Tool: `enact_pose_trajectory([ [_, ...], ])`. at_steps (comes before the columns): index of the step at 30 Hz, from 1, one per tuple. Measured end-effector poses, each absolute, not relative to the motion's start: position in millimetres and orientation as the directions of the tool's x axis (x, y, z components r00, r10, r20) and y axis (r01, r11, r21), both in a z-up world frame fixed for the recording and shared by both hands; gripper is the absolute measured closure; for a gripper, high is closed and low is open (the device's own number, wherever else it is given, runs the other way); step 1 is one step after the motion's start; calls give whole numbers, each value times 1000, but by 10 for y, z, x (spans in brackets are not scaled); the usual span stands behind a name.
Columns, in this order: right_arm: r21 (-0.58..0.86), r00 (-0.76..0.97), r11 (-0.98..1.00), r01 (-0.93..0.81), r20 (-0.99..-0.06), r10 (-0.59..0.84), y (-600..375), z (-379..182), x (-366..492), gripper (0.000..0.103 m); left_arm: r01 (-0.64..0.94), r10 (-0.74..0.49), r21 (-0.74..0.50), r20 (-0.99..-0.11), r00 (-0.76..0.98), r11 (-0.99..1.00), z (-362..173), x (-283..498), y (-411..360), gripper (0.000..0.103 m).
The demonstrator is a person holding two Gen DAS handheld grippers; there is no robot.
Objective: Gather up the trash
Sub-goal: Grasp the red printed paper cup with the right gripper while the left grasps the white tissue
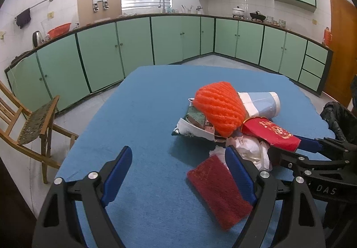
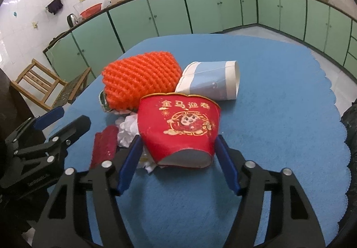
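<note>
Trash heap on blue table cloth (image 2: 279,91).
Right gripper (image 2: 178,152): jaws spread, flanking red paper cup (image 2: 180,127). Left gripper (image 1: 178,163): jaws spread, beside red scouring pad (image 1: 214,187). Adjacent: orange foam net (image 2: 142,76), blue-white cup (image 2: 212,82), crumpled tissue (image 2: 127,129).

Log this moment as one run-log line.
task: collect trash | right gripper: open, straddling red paper cup | left gripper: open, beside red sponge | pile on blue table

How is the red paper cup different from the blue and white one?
The red cup carries gold print and a cartoon; the blue and white cup is plain. The red cup looks squashed and sits between the right gripper fingers; the blue one keeps its round mouth, untouched. Both lie sideways.
</note>
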State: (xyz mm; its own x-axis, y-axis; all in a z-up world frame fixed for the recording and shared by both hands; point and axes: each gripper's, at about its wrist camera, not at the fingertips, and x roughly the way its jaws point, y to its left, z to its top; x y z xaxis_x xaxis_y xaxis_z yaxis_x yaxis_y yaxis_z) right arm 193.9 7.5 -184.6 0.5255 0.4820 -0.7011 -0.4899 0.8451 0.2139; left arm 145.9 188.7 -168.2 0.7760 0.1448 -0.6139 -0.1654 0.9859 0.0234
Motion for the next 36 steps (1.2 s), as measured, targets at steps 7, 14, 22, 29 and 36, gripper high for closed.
enact_pose_trajectory([
  [7, 228, 539, 851, -473, -689, 484, -48, -1779, 1885, 42, -161, 141, 24, -616, 775, 987, -1668, 1458, 1871, 20],
  [14, 170, 581, 871, -461, -684, 441, -223, -1662, 1725, 42, -128, 105, 7, -612, 784, 992, -1634, 1461, 1730, 20],
  [22, 131, 627, 914, -384, -690, 362, -638, -1643, 1696, 43, -43, 22, -19, -614, 789, 999, -1602, 1521, 1393, 20],
  [29, 117, 636, 943, -311, -712, 298, -966, -1764, 1714, 43, 6, -24, -29, -646, 763, 1000, -1709, 1714, 1131, 31],
  [36, 177, 620, 949, -262, -722, 307, -1127, -1866, 1813, 34, 12, -13, -7, -687, 727, 1000, -1865, 1869, 990, 31],
])
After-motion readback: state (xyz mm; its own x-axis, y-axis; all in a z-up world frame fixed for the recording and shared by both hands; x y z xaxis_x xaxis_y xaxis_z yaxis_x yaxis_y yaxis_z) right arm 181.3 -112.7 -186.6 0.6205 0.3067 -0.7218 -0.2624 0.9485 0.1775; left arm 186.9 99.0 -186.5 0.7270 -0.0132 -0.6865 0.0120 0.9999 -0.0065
